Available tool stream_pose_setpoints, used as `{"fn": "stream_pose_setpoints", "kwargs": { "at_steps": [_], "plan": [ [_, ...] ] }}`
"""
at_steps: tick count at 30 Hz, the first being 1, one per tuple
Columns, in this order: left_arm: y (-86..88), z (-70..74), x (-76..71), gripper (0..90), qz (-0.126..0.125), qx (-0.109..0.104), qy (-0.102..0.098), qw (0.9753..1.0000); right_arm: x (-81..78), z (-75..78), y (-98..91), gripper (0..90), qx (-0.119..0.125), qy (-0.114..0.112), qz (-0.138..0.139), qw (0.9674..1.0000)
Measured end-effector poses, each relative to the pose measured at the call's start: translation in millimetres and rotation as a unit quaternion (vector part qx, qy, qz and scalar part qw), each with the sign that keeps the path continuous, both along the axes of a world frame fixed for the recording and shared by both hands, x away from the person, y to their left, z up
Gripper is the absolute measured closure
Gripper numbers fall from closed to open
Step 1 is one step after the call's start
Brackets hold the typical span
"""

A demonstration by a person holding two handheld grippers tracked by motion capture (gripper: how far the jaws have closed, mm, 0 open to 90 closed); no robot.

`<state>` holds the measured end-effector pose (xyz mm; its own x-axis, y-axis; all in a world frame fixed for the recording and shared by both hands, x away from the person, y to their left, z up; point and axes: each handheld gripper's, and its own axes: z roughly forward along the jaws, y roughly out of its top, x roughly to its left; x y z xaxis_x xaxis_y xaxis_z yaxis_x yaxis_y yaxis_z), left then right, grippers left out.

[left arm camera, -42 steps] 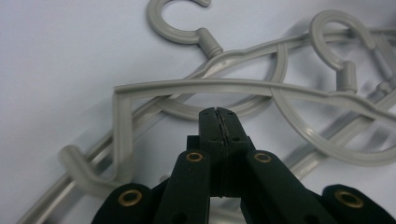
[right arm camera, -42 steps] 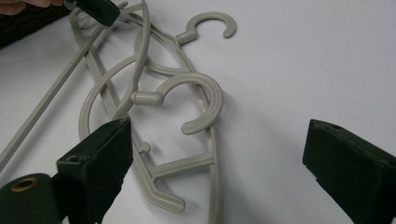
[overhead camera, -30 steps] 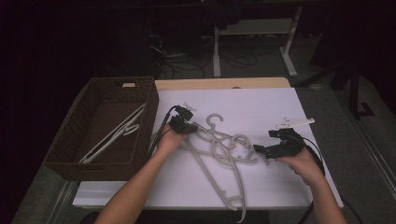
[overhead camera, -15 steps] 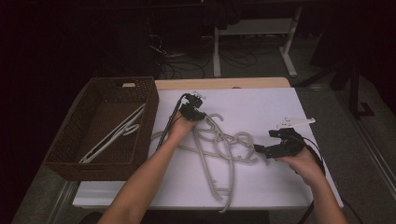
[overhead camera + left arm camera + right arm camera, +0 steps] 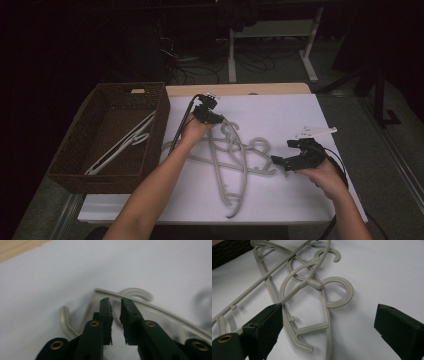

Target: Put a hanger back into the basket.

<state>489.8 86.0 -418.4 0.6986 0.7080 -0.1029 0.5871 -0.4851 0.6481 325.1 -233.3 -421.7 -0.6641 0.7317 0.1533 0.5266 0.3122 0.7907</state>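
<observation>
Several grey-beige plastic hangers (image 5: 235,155) lie tangled in the middle of the white table (image 5: 280,115). My left gripper (image 5: 216,119) is at the tangle's far end, its jaws nearly closed on a thin hanger bar (image 5: 155,308) at its tips (image 5: 115,300). My right gripper (image 5: 285,152) rests near the tangle's right side. Its jaws stand wide open (image 5: 328,312), facing the hangers' round hooks (image 5: 337,292), with nothing between them.
A brown wicker basket (image 5: 107,95) stands at the table's left edge with a white hanger (image 5: 122,145) lying inside. A wooden strip (image 5: 240,90) runs along the far side of the table. Cables and desk legs fill the dark floor beyond.
My left gripper moved away toward the far side of the table, and the tangled hangers slid with it. The right gripper stayed put, open.
</observation>
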Motion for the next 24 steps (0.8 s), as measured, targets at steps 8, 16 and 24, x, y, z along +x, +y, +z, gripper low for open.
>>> {"fn": "stream_pose_setpoints", "kwargs": {
  "at_steps": [8, 16, 24],
  "plan": [
    [-12.0, 13.2, -65.8, 57.2, -0.081, -0.030, 0.024, 0.9960, 1.0, -1.4, 0.4, 8.2, -0.005, 0.002, -0.004, 1.0000],
    [-34.0, 4.2, -124.6, 38.3, -0.123, -0.035, 0.046, 0.9908, 0.6, -1.1, -0.7, 8.2, -0.004, 0.002, -0.006, 1.0000],
    [-49.9, -17.3, -154.4, 32.4, -0.126, -0.001, 0.038, 0.9914, 0.1, -1.0, -1.4, 8.2, -0.003, 0.003, -0.007, 1.0000]
  ]
}}
